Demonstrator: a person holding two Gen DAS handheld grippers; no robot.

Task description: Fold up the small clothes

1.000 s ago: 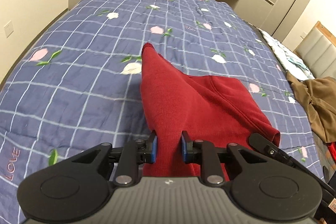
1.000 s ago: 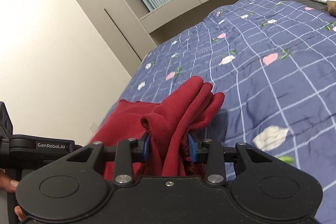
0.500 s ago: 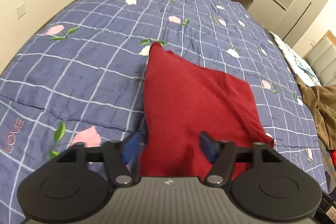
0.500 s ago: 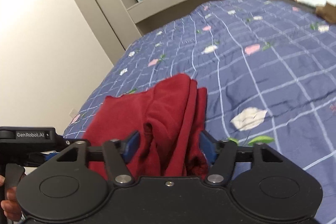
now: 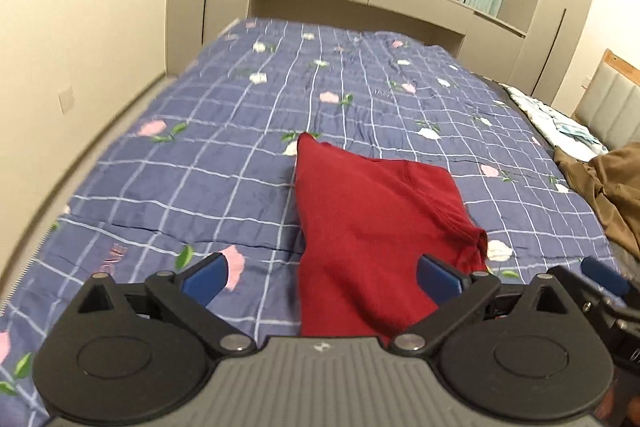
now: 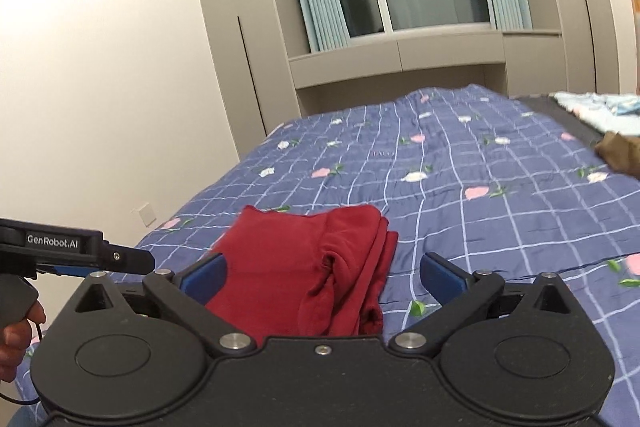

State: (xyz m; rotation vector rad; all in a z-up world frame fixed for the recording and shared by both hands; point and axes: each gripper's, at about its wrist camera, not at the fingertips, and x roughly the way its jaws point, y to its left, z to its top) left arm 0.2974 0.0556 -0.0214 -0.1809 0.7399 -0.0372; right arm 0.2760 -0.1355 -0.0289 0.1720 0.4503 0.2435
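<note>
Near the bed's [image 5: 248,187] front edge, toward its left side: red garment [image 5: 372,227] lying folded on the checked floral quilt, a narrow stack tapering to a far corner, bunched rolled hem on its right flank. Left gripper [image 5: 320,275] spread wide, blue pads either side of the cloth, gripping nothing. Right gripper [image 6: 320,273] likewise wide apart, nothing held, garment [image 6: 320,263] lying between and just beyond the fingers.

Progress, as judged: main folds on this piece apparently done and the cloth let go; layers stacked but uneven, right edge lumpy. Left to do, probably: squaring or smoothing that edge, perhaps one more fold, then other pieces.

Left wrist view only: flat top face of the fold, brown clothing [image 5: 608,195] heaped at the bed's right edge, a pale patterned cloth beyond it. Right wrist view only: stacked layer edges and curled hem seen side-on, left gripper's body with hand [image 6: 16,339] on its handle, window with curtains.
</note>
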